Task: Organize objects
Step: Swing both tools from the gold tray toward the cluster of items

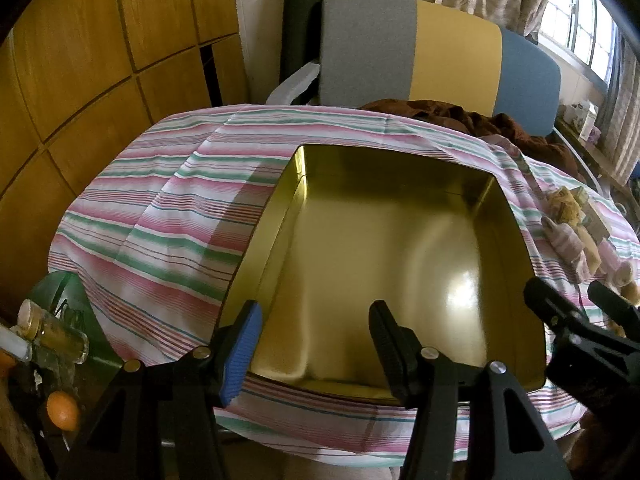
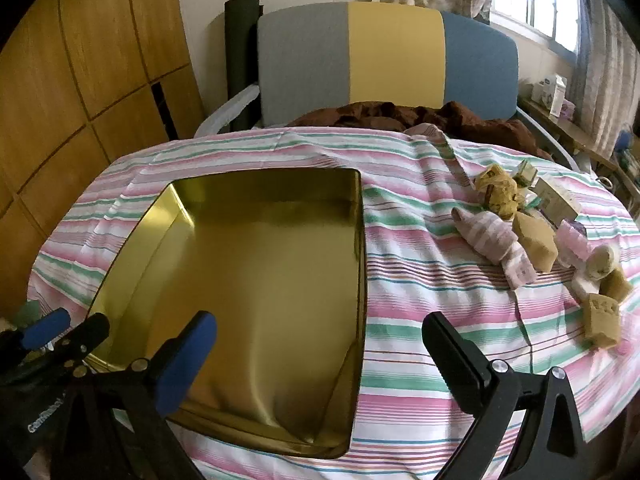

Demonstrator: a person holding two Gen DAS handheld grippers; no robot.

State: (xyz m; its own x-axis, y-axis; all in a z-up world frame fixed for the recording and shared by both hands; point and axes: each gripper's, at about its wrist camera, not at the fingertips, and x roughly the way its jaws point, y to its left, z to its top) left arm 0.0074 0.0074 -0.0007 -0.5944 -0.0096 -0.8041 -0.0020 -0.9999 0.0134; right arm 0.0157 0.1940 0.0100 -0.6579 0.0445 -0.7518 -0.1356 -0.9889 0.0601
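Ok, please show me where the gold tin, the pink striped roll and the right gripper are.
gold tin (image 2: 260, 280): right wrist view, bare inner bottom.
pink striped roll (image 2: 494, 242): right wrist view, middle of the roll.
right gripper (image 2: 320, 344): right wrist view, midway between fingertips.

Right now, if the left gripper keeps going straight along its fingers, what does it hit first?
Probably the bare floor of the open gold metal tin; the left gripper points down into it, jaws open, nothing between. Depth unclear.

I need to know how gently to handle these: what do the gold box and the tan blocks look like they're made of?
Gold box: likely thin metal tin with a glossy finish; it mirrors window light and has sharp folded walls.
Tan blocks: matte and porous-looking, perhaps sponge or soap; the look leaves it open.
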